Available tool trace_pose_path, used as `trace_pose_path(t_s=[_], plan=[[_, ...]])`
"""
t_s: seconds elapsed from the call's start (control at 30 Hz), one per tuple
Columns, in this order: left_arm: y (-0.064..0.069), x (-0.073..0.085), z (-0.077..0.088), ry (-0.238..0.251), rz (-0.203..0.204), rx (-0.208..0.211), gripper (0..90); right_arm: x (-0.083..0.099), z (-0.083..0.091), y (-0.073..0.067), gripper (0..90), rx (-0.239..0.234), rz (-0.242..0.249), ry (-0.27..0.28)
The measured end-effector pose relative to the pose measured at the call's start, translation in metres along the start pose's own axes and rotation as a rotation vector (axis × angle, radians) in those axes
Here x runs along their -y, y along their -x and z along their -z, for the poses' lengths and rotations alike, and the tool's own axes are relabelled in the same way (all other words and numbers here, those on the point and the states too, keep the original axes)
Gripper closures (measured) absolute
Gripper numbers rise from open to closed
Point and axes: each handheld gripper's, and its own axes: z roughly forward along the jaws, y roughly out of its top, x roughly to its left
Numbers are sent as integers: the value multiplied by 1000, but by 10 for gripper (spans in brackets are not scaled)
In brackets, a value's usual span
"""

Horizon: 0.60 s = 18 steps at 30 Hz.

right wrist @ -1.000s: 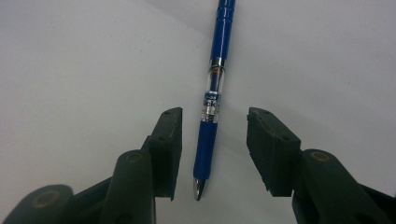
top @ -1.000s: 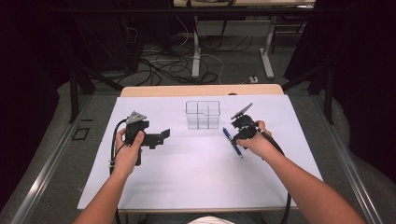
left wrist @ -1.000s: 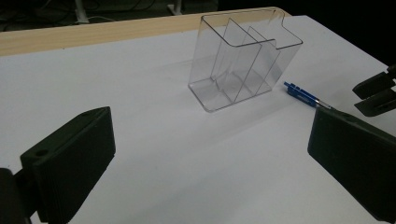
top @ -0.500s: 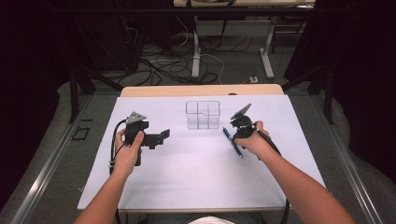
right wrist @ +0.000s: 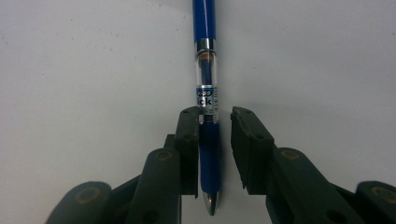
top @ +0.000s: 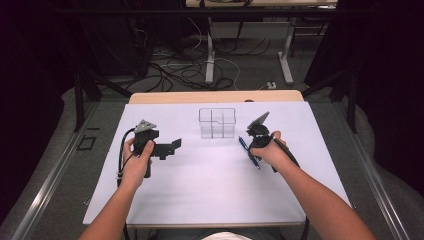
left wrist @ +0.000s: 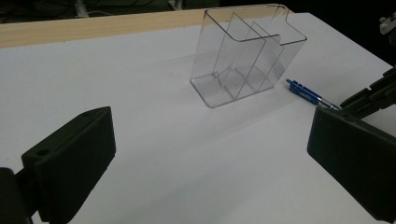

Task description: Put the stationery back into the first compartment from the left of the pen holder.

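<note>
The blue ballpoint pen with a clear barrel section and a silver tip [right wrist: 206, 107] lies flat on the white table top [top: 210, 185], at about four o'clock from the clear plastic organiser with inner dividers [top: 217, 122] and just beside it, not touching. In the right gripper view its blue rubber grip lies between the two black jaws, tip towards six o'clock and barrel running to twelve o'clock. The left-hand jaw stands against the grip; between the pen and the right-hand jaw a narrow strip of table shows, so the pads do not yet clamp it. The jaws of the right gripper [right wrist: 212, 140] have just been closing, with the pen between them.

From above, that gripper [top: 255, 142] points down at the pen [top: 249, 151], held in the person's right hand [top: 270, 152].

In the left gripper view the pen [left wrist: 308, 94] lies at three o'clock from the organiser [left wrist: 245, 56], which stands upright on the table top near the pale wooden edge strip [left wrist: 93, 25] at twelve o'clock.

The left gripper [top: 167, 148] is at about eight o'clock from the organiser, well apart from it, in the left hand [top: 136, 165]. Its jaws stand wide apart with nothing between them.
</note>
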Motion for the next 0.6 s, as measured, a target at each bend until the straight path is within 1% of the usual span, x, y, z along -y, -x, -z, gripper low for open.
trace_pose_path(t_s=[0.1,0.17,0.23,0.3,0.4,0.43,0.47,0.5,0.6], plan=[[0,0,0,-2,1,-2,10,0,-1,0,733,1,10,-16],[-1,0,0,-5,-2,-3,10,0,-4,-2,733,-3,7,-23],[-1,0,0,-5,-3,-4,10,0,-5,-2,737,2,13,-33],[-1,0,0,-6,-3,-4,10,0,-6,-4,743,8,9,-37],[-1,0,-1,-9,-4,-3,10,-1,-5,-3,770,16,13,-49],[0,1,-1,-8,0,0,10,0,-5,-3,779,15,-2,-45],[0,1,-1,-8,0,0,10,0,-5,-3,779,15,-2,-45],[0,1,-1,-10,1,1,10,0,-6,-2,787,4,2,-29],[0,1,-1,-11,1,1,10,0,-6,-2,795,14,-7,-35]])
